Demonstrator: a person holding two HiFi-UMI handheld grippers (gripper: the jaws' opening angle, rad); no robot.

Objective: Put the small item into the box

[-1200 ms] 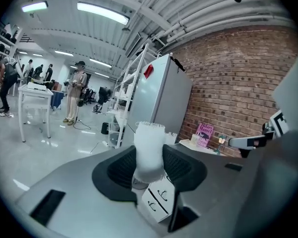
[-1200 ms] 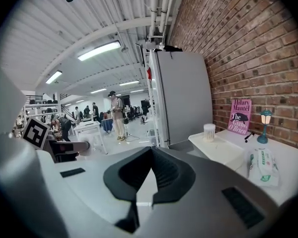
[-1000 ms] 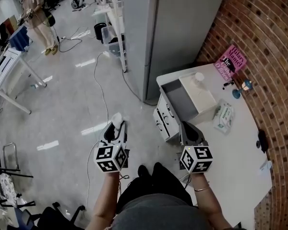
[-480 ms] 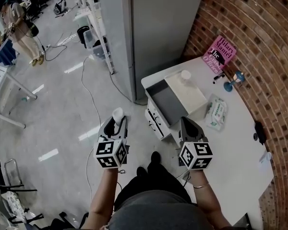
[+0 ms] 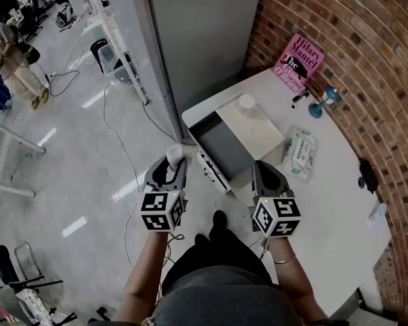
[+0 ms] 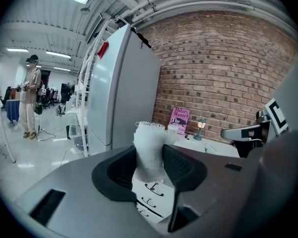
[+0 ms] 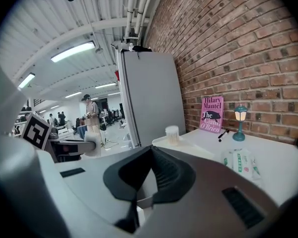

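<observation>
We hold the left gripper (image 5: 171, 167) clamped on a small white tub (image 6: 149, 150), which stands upright between its pads above the floor. At its 3 o'clock, the right gripper (image 5: 261, 173) has its jaws together on nothing. The open grey-lined box (image 5: 224, 151) sits on the white table (image 5: 333, 202), at 1 o'clock from the tub and apart from it. Farther on, a pink book (image 5: 297, 58) leans against the brick wall.

Noted white counter (image 5: 333, 209), grey box (image 5: 221, 145), whitish small item (image 5: 174, 154), pink book (image 5: 298, 58), teal lamp (image 5: 317, 106), red brick wall (image 5: 374, 39) with pale mortar.
</observation>
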